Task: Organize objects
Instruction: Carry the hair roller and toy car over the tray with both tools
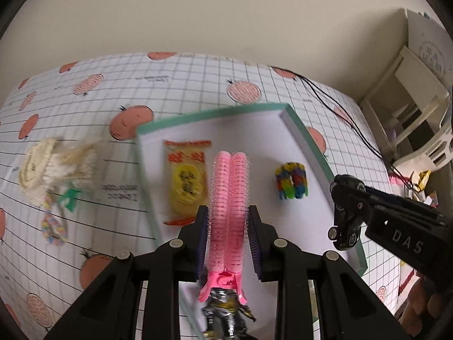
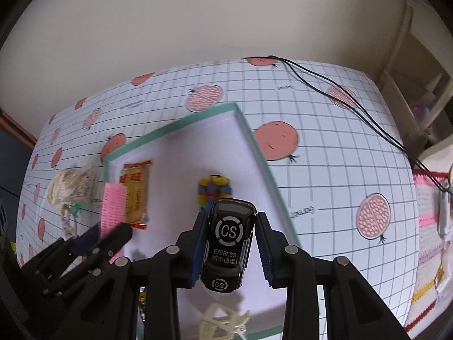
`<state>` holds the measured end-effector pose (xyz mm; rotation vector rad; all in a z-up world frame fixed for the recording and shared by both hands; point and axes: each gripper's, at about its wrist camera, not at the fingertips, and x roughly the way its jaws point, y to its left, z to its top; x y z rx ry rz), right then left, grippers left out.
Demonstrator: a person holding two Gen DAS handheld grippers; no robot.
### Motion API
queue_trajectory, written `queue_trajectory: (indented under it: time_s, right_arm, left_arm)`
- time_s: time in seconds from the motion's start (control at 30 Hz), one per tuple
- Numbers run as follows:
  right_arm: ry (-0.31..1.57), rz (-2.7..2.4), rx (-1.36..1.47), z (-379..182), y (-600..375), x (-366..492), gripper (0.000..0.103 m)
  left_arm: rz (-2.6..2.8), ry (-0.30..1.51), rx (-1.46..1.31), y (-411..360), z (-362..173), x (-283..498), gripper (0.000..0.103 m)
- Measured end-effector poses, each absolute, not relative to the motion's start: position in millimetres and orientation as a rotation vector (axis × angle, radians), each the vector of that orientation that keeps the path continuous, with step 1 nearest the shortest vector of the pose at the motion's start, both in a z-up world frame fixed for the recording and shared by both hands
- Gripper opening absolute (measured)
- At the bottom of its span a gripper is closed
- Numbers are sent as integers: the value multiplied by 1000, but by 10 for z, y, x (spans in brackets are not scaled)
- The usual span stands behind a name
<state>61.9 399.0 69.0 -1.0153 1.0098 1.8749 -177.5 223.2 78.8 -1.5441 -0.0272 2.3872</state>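
Task judged partly done: snack packet [image 1: 187,181] and multicolour toy [image 1: 291,180] are lodged in teal-rimmed tray [image 1: 300,121] at frame centre, pink hair-roller clip [image 1: 228,212] is clamped by L gripper [image 1: 228,240], black toy car [image 2: 228,243] by R gripper [image 2: 230,243], both above tray, while rope toy [image 1: 53,167] is left outside, centre-left.

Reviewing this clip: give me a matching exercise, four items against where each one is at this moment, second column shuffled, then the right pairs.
Items:
1. pink hair-roller clip
2. black toy car
3. yellow snack packet
4. cream rope toy

Places:
A. lying flat inside the tray
B. on the checked tablecloth, left of the tray
C. shut between the fingers of the left gripper
D. shut between the fingers of the right gripper

Pairs: 1-C, 2-D, 3-A, 4-B
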Motion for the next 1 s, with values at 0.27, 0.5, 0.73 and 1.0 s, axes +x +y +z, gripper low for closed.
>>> queue_trajectory:
  time_s: [0.27,0.5,0.73,1.0]
  right_arm:
    - [1015,1845,-1100,439,4014,629,36]
    - [1020,1817,-1174,215,3990,576,36]
    - [1024,1808,-1227,63,3934,520,36]
    - [1018,1818,-1232,-23,3873,509,36]
  left_arm:
    - [2323,-6,-1579,2403,621,-1737,28]
    - [2281,-9,-1633,2434,459,-1736,28]
    - [2260,-2,-1679,2444,311,-1735,28]
    - [2261,7,-1675,2433,291,-1727,28]
